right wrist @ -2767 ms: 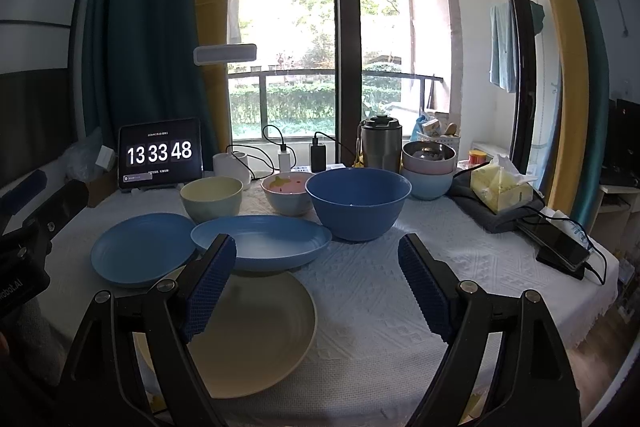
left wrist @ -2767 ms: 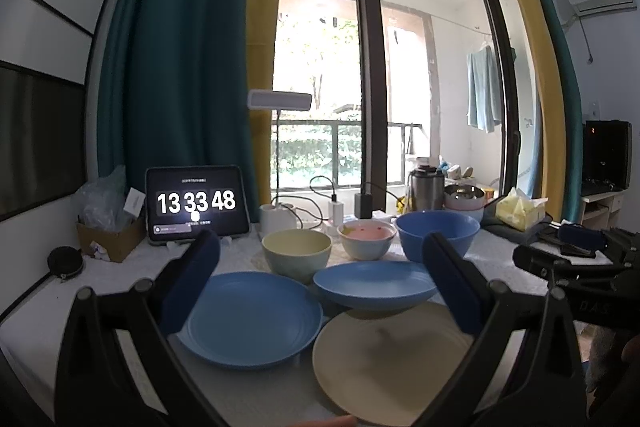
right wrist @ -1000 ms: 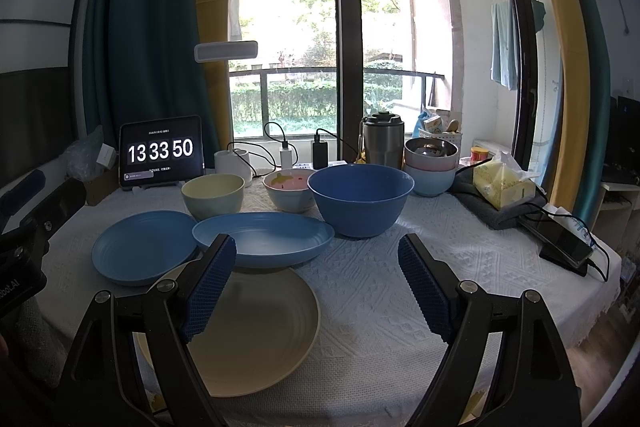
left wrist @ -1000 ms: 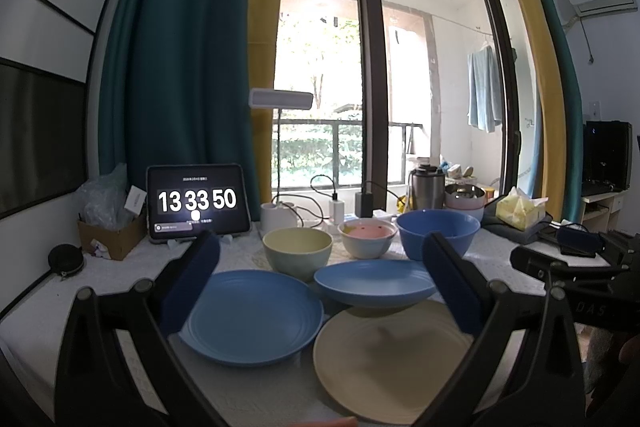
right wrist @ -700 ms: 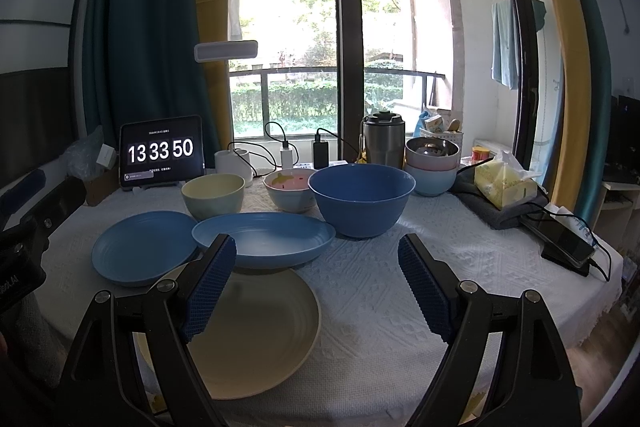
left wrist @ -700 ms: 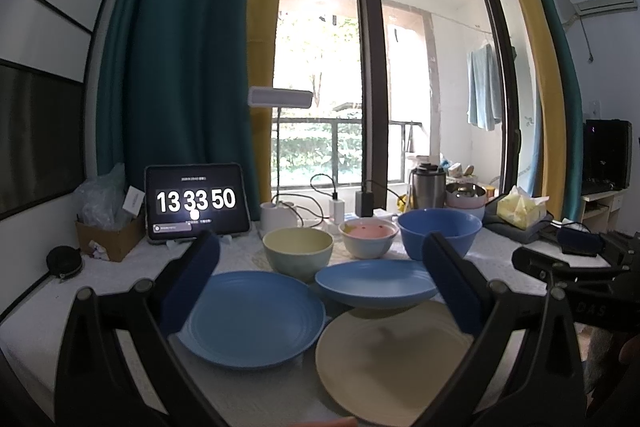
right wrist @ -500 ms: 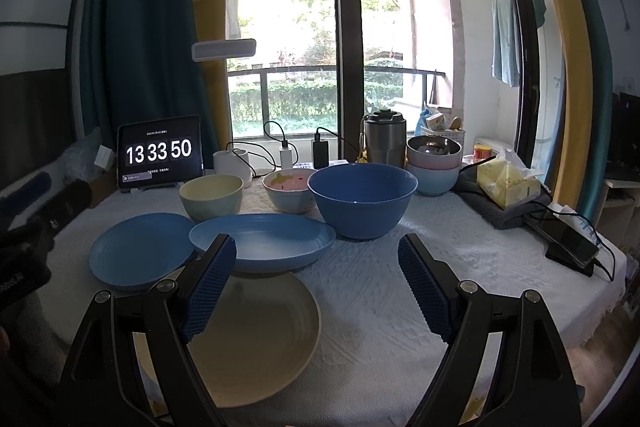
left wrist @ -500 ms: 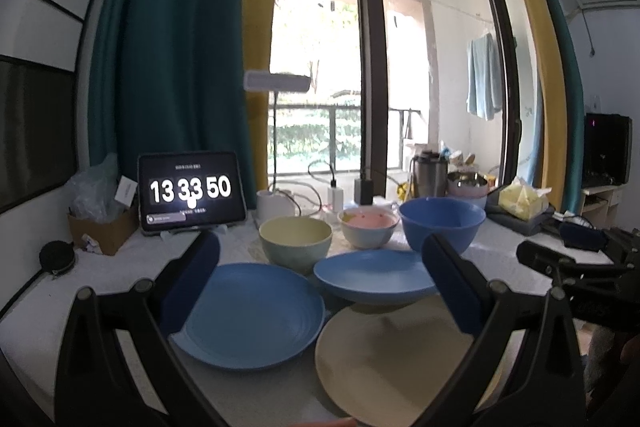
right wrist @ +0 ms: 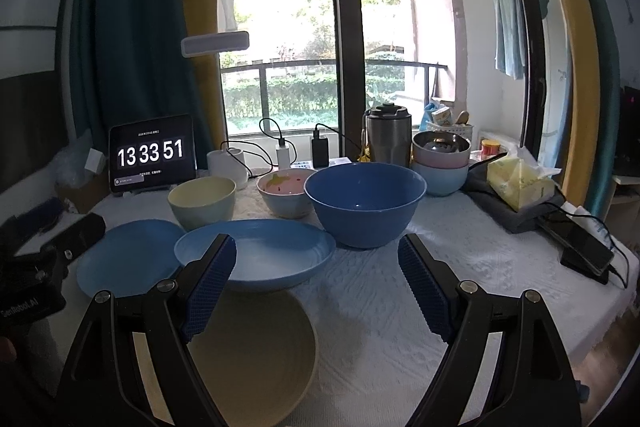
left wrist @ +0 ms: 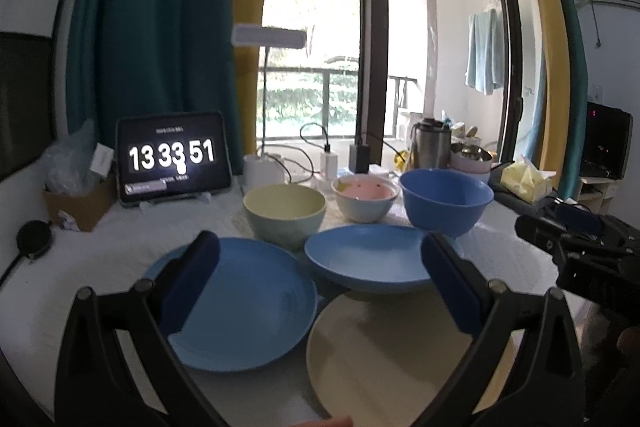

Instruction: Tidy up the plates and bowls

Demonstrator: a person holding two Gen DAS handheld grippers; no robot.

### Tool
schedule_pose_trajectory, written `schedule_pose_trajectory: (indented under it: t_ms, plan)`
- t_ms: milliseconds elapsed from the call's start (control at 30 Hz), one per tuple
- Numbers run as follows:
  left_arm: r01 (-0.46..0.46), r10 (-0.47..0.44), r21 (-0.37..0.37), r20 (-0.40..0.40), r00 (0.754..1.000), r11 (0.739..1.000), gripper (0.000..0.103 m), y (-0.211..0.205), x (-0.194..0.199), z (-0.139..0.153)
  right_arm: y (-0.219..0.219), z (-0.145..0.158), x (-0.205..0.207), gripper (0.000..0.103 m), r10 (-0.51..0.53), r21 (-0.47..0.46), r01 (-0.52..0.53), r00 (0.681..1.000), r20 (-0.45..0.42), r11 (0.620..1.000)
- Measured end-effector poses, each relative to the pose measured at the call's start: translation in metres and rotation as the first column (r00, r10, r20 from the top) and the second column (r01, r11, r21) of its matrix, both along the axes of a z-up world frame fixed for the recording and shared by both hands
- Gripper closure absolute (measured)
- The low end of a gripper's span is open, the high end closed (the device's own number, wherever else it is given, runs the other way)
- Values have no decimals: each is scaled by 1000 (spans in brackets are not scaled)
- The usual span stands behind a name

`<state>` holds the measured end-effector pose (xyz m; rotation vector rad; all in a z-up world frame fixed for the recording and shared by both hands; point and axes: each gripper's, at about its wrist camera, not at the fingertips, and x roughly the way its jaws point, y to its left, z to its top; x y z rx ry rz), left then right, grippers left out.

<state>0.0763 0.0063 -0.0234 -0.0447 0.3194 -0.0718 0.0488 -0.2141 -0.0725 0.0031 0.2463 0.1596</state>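
Near the table's [right wrist: 380, 291] front edge a blue plate [left wrist: 248, 303], an oval dish [left wrist: 368, 259] and a cream plate [left wrist: 384, 351] are laid; behind them a yellow bowl [left wrist: 285, 213], a pink bowl [left wrist: 366, 199] and a blue bowl [left wrist: 445, 203] are lined up. The left gripper [left wrist: 320, 283] and the right gripper [right wrist: 318, 287] are held above, released and empty.

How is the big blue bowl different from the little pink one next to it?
The large deep blue bowl is much wider and taller than the small bowl with the pink inside. The blue bowl is one plain colour inside and out, while the small bowl is pink inside with a yellowish patch and dark specks, and pale outside. The blue bowl stands nearer the tongs, the pink one behind it. Both stand upright on the white tablecloth.
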Motion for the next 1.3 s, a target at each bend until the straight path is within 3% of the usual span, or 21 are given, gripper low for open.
schedule_pose_trajectory:
  t_ms: [300, 633, 800, 900, 967, 1033, 1167, 1300]
  plan:
    - [-2, -3, -36, -114, 993, 999, 2, 0, 41, -11, -5, -9, 36, 17, 56, 88, -47, 993, -107, 995]
    - [23, -44, -90, -245, 969, 996, 5, -5, 76, -32, -13, -25, 85, 21, 131, 225, -69, 953, -273, 972]
    - [21, -50, -101, -289, 956, 995, 17, -4, 88, -41, -14, -35, 101, 26, 146, 257, -59, 930, -336, 965]
    - [28, -64, -119, -312, 948, 993, 20, -2, 93, -45, -15, -41, 108, 30, 163, 280, -57, 914, -371, 958]
    - [35, -79, -139, -326, 942, 990, 20, -1, 96, -48, -14, -44, 113, 39, 167, 283, -55, 907, -387, 958]
    - [44, -96, -156, -345, 934, 987, 21, -1, 101, -51, -15, -47, 119, 40, 175, 297, -54, 901, -396, 953]
    - [68, -134, -183, -380, 915, 981, 40, -5, 107, -58, -17, -51, 126, 45, 188, 318, -55, 895, -405, 947]
    - [85, -154, -189, -386, 910, 978, 42, -7, 110, -59, -16, -53, 130, 51, 218, 344, -73, 887, -406, 936]
